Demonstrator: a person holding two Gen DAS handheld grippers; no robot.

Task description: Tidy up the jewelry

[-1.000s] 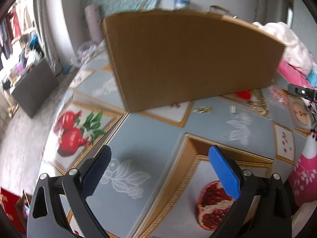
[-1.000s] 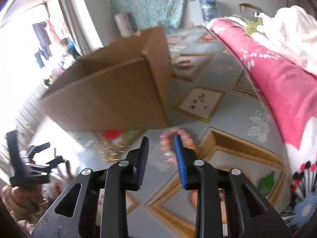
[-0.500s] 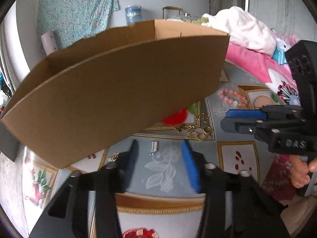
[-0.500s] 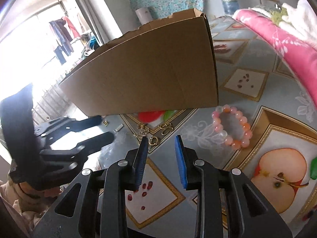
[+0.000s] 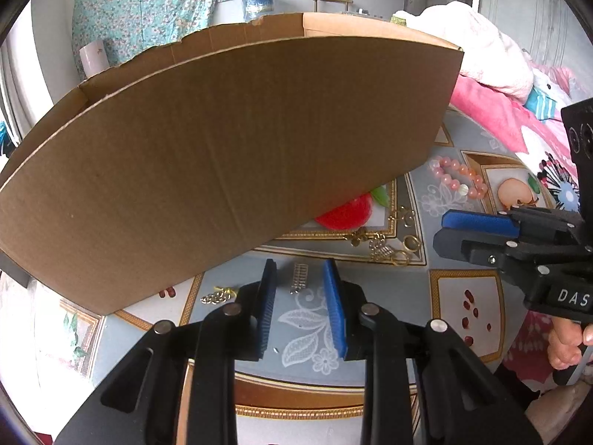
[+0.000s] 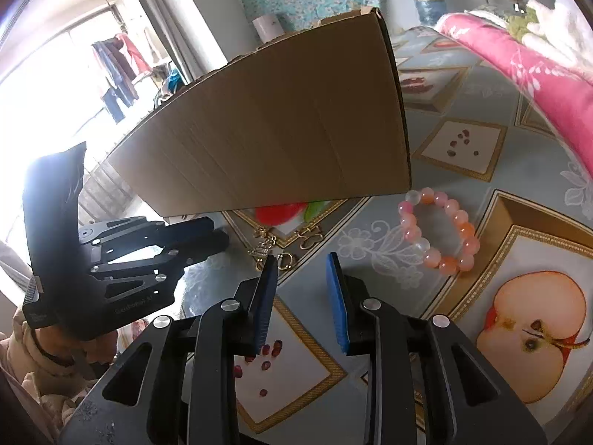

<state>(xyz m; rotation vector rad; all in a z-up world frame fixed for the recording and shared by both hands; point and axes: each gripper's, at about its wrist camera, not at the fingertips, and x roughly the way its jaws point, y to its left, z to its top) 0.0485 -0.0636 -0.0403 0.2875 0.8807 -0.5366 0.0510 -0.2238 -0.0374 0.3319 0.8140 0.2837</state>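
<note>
Your left gripper (image 5: 299,306) has swung over the small silver chain (image 5: 298,277); its jaws are closing, apparently not yet pinching. Your right gripper (image 6: 301,294), part-spread, holds nothing. Bead bracelet (image 6: 439,233) lies beside the cardboard box (image 5: 222,155).

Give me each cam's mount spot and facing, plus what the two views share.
Left wrist: on the left gripper, angled down at the cardboard box and a small silver chain; jaws closing, nothing pinched; the right gripper and a hand enter at right.
Right wrist: on the right gripper, angled down at gold trinkets and the pink bead bracelet; left gripper at left.
Shared: box, bracelet, trinkets, fruit-print tablecloth.
</note>
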